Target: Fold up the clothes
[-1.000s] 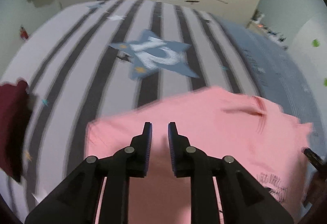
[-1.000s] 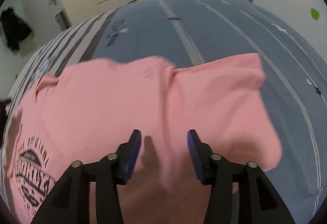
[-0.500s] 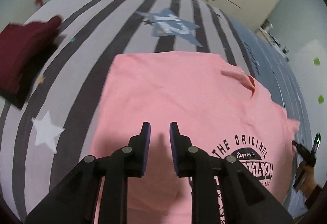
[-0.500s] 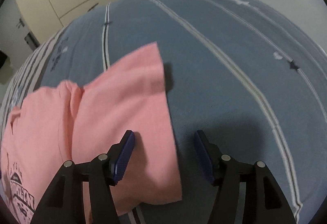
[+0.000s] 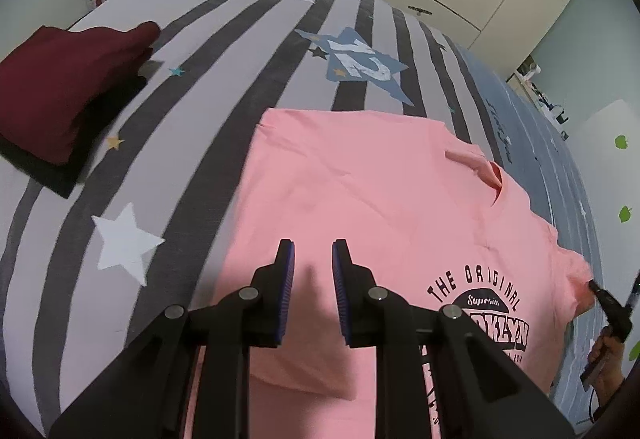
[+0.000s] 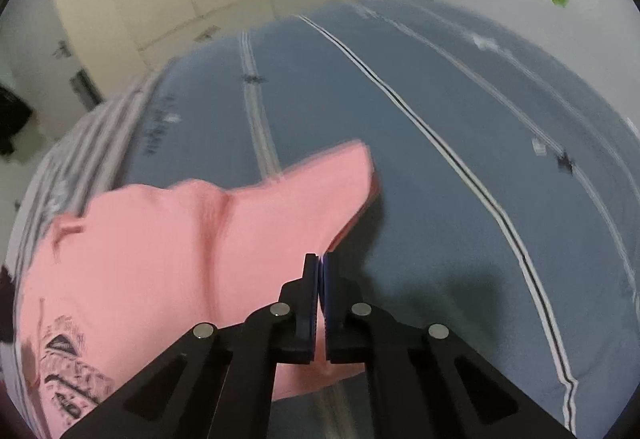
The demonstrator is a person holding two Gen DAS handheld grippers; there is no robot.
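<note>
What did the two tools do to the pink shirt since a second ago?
The right tool was open over the pink cotton T-shirt's sleeve; it has snapped shut on the sleeve's edge and lifted it off the blue bedspread. The left tool slid across the shirt's body, jaws slightly apart, gripping nothing. The folded maroon garment stayed put.

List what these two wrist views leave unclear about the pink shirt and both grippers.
- Right gripper: shut at the pink shirt sleeve edge; motion blur hides the pinched fabric.
- Left gripper: slightly apart; whether it pinches fabric is unclear.
- Chest print: partly hidden by that gripper's finger.
- Hem: cut off below.
</note>
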